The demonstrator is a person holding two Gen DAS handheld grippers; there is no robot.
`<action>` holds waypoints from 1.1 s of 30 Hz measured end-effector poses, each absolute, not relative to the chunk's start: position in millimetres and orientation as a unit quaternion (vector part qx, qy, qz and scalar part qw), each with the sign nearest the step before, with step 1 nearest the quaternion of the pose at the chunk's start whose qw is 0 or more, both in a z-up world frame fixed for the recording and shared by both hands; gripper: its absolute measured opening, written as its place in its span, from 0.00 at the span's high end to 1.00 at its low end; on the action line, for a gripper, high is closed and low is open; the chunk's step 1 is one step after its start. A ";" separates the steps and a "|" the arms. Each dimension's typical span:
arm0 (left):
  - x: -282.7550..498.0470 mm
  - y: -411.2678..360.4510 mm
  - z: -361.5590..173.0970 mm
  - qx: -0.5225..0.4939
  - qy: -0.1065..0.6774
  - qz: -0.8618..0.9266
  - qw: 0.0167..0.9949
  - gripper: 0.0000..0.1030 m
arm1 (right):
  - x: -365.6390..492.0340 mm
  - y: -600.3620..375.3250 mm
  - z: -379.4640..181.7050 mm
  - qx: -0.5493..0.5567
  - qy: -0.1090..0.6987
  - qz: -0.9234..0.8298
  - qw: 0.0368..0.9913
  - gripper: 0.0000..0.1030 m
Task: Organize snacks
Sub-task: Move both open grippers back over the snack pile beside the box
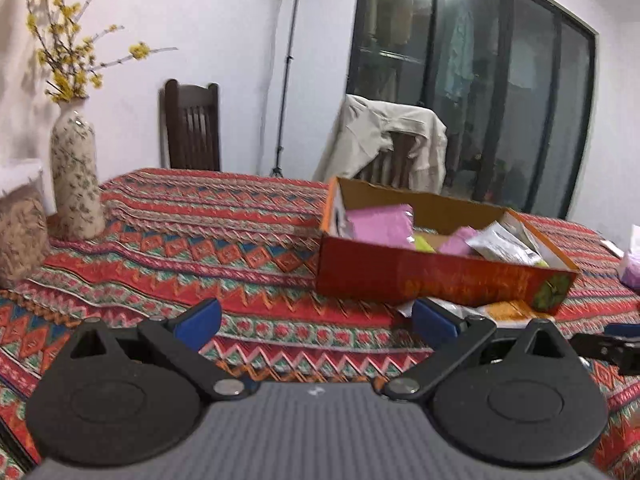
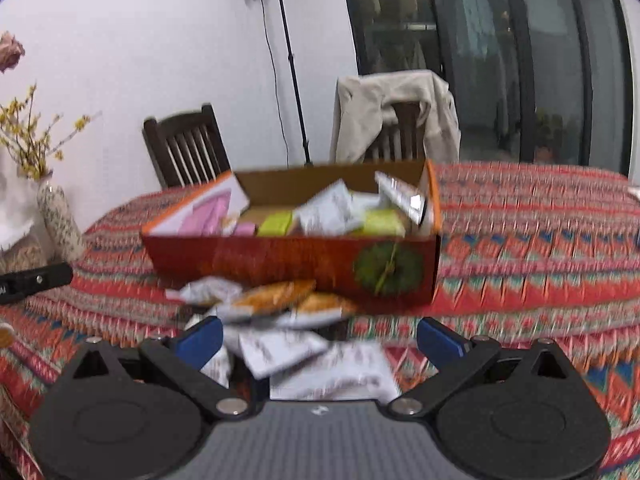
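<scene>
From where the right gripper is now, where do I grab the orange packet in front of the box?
Take the orange packet by its near long edge, coming low from the right gripper's side. It lies flat on the pile of white packets, tight against the box, so the far edge is blocked. Both grippers are open; the view is blurred, so seams cannot be made out.

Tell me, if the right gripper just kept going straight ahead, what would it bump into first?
Probably the loose snack packets lying on the tablecloth just ahead of the open right gripper; the red box sits right behind them. Blur makes depth uncertain.
</scene>
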State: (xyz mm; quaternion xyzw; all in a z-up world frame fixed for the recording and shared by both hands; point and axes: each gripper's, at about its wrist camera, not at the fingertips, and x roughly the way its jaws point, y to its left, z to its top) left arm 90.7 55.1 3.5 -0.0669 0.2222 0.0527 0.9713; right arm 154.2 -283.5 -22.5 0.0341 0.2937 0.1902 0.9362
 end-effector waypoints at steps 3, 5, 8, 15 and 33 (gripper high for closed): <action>88.2 54.0 1.6 -0.065 0.218 0.043 0.973 0.00 | 149.3 -283.5 -26.3 0.037 0.294 0.186 0.937 0.00; 86.6 55.4 1.0 -0.069 0.215 0.038 0.973 0.00 | 148.4 -282.5 -28.3 0.041 0.301 0.190 0.934 0.00; 87.1 58.1 -0.8 -0.077 0.217 0.035 0.973 0.00 | 146.5 -277.3 -29.6 0.033 0.305 0.183 0.934 0.00; 83.6 59.4 -0.7 -0.083 0.213 0.020 0.973 0.00 | 142.1 -279.7 -29.8 0.036 0.306 0.168 0.937 0.00; 80.3 63.8 -1.8 -0.100 0.213 0.012 0.972 0.00 | 176.4 -259.6 -52.3 -0.042 0.372 0.137 0.917 0.08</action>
